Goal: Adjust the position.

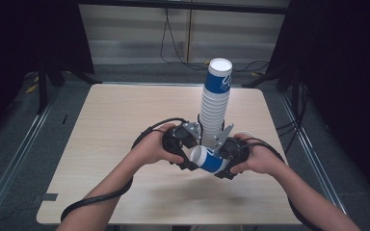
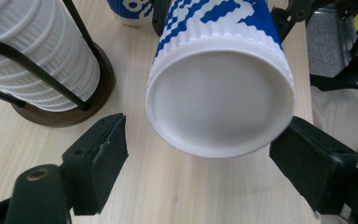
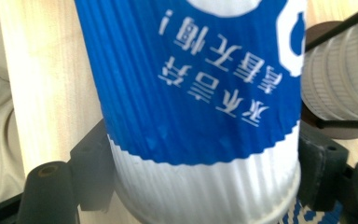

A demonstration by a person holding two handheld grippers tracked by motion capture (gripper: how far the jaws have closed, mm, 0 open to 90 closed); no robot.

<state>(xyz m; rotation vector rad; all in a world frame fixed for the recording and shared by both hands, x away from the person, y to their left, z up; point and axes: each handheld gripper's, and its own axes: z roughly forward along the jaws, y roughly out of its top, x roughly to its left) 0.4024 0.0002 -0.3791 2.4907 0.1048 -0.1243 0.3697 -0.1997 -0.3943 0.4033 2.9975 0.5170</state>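
Over the near middle of a light wooden table [image 1: 115,125], a person holds a blue-and-white ribbed paper cup [image 1: 208,160] on its side between two hand-held tools. The right gripper [image 1: 226,163] is clenched around the cup's wall, a black pad pressed to each flank in the right gripper view. The cup's long axis runs roughly from three o'clock to nine, white base leading. That base faces the left gripper [image 1: 185,161], the nearer free tool, whose jaws stand released on either side of it: in the left gripper view the left pad is clearly apart from the rim, the right pad just beside it, and contact there cannot be told. The next move likely turns on those jaws, set square to the base end. Just behind the hands, at twelve o'clock, a tall stack of nested cups [image 1: 215,103] rises in a black wire holder on a dark round base [image 2: 65,109], close enough to be knocked. Another blue cup [image 2: 129,10] stands beyond.
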